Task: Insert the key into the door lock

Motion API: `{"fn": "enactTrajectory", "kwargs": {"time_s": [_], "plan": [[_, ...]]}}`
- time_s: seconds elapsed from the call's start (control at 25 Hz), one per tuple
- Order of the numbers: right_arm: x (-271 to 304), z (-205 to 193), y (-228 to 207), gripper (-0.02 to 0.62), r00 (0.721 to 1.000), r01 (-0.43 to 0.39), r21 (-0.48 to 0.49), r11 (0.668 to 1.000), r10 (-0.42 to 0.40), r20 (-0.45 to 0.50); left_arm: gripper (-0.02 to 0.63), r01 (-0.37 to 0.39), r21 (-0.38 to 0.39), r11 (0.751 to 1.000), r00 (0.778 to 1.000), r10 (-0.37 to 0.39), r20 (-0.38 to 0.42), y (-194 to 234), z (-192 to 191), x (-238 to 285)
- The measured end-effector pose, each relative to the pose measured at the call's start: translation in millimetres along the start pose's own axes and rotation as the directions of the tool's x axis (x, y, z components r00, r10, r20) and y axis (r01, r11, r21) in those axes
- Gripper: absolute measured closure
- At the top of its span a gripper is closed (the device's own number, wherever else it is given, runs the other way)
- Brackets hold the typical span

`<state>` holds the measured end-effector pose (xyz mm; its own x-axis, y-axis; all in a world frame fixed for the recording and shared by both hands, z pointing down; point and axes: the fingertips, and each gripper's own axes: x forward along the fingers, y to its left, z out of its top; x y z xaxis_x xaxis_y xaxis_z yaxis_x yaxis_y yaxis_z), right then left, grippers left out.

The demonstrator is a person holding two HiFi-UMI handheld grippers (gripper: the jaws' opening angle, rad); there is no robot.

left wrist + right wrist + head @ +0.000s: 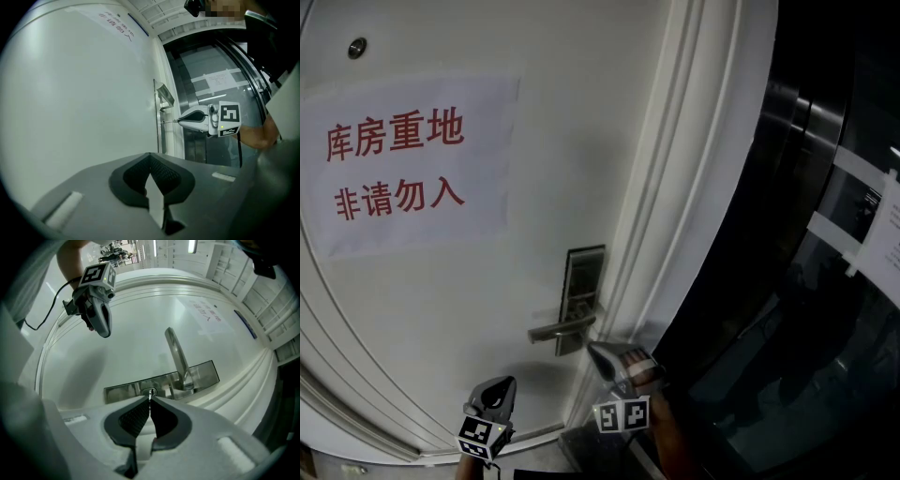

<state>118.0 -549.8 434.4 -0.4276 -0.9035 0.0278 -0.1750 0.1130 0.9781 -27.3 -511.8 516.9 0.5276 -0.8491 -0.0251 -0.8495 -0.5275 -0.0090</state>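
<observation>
A steel lock plate with a lever handle sits near the right edge of the white door. My right gripper points level at the plate, below the handle, shut on a small metal key. The key's tip meets the keyhole; its depth is hidden. From the left gripper view the key bridges the right gripper and the plate's edge. My left gripper hangs lower left, away from the lock, with its jaws shut and nothing in them.
A paper sign with red characters is taped to the door, with a peephole above it. The moulded door frame runs right of the lock. Dark glass doors with taped notices stand further right.
</observation>
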Motion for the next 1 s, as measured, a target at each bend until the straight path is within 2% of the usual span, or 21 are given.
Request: {"fn": "enactTrajectory", "kwargs": {"time_s": [0.16, 0.44, 1.0], "plan": [[0.0, 1.8, -3.3, 0.584, 1.000, 0.004, -0.013, 1.000, -0.004, -0.002, 0.604, -0.003, -0.003, 1.000, 1.000, 0.003, -0.001, 2.9, -1.3, -0.5], [0.8, 3.9, -1.3, 0.583, 1.000, 0.007, -0.122, 0.992, -0.010, -0.021, 0.604, 0.004, -0.008, 1.000, 1.000, -0.004, 0.001, 2.0, -1.9, 2.1], [1.7, 5.7, -2.5, 0.584, 1.000, 0.013, -0.134, 0.991, -0.017, -0.024, 0.604, 0.011, -0.018, 1.000, 1.000, -0.011, 0.000, -0.4, -3.8, 6.6]]}}
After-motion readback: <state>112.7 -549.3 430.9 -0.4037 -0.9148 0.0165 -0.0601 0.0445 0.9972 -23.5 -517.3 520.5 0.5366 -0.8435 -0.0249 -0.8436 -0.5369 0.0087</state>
